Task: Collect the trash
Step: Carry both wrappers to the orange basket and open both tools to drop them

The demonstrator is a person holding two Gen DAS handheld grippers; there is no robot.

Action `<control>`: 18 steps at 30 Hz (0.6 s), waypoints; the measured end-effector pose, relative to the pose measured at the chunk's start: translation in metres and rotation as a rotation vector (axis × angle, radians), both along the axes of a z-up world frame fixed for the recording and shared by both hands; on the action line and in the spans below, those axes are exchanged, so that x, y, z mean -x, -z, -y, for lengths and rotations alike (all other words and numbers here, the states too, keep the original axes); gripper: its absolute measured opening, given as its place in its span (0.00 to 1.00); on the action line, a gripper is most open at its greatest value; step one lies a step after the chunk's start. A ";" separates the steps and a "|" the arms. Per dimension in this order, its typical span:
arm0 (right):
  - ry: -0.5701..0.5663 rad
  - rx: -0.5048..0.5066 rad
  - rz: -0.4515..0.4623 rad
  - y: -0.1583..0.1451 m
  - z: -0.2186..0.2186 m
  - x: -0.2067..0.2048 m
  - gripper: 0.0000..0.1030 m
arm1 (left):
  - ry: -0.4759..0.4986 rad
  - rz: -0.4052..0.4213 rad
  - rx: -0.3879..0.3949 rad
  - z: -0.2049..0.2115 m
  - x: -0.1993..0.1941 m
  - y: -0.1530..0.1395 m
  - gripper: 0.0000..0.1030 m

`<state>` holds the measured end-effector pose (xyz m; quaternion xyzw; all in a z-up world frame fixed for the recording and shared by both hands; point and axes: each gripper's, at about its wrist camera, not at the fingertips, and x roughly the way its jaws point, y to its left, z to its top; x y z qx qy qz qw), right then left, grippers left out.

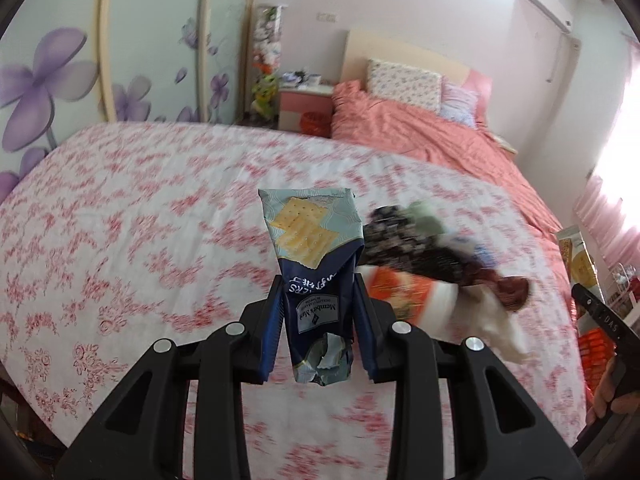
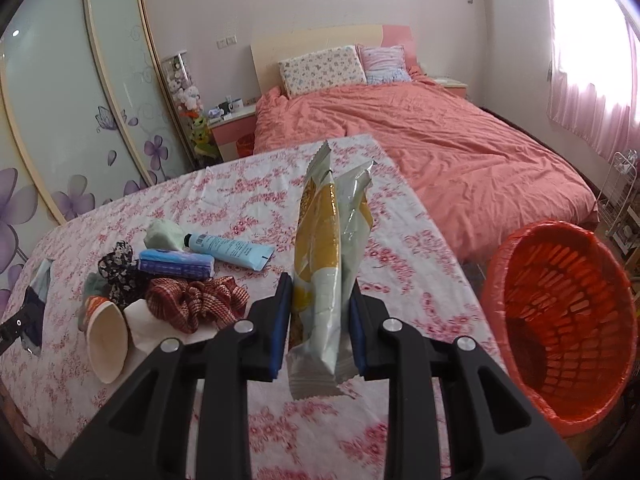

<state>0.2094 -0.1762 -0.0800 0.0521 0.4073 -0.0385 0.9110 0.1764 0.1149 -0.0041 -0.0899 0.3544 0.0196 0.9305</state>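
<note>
The right wrist view shows an orange trash basket (image 2: 560, 328) with a thin orange bag over its rim, sitting on the floor just past the right edge of the flowered table cloth (image 2: 400, 248). The left wrist view does not show this basket. The basket's holed walls and bottom show, and nothing can be seen inside it. The right wrist view also gives a sharp look at the little pile on the cloth: a blue tube (image 2: 230, 250), a blue tissue pack (image 2: 176, 266), a red checked scrunchie (image 2: 196, 300), a dark flowered scrunchie (image 2: 118, 268), a paper cup (image 2: 108, 346) lying on its side and a white tissue (image 2: 148, 324). In the left wrist view the same pile is blurry, and a hand (image 1: 616, 388) shows at the far right edge. Only the left wrist view shows the cracker wrapper (image 1: 312, 264), blue with yellow crackers printed on it and torn at the near end. The left gripper (image 1: 318, 328) has its fingers close together, and their blue pads press on both sides of this wrapper, which is up off the cloth. The right gripper (image 2: 320, 320) also has its fingers close together and squeezes a yellow and white snack bag (image 2: 324, 264), which stands up above the cloth, to the left of the basket.
</note>
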 end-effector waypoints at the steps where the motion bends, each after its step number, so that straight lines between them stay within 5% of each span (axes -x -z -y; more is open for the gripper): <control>1: 0.004 -0.001 0.012 -0.006 0.004 0.006 0.26 | 0.018 0.009 0.001 0.008 0.001 -0.005 0.32; 18: 0.205 0.041 0.093 -0.045 0.115 0.088 0.26 | 0.481 0.038 0.070 0.208 0.001 -0.029 0.32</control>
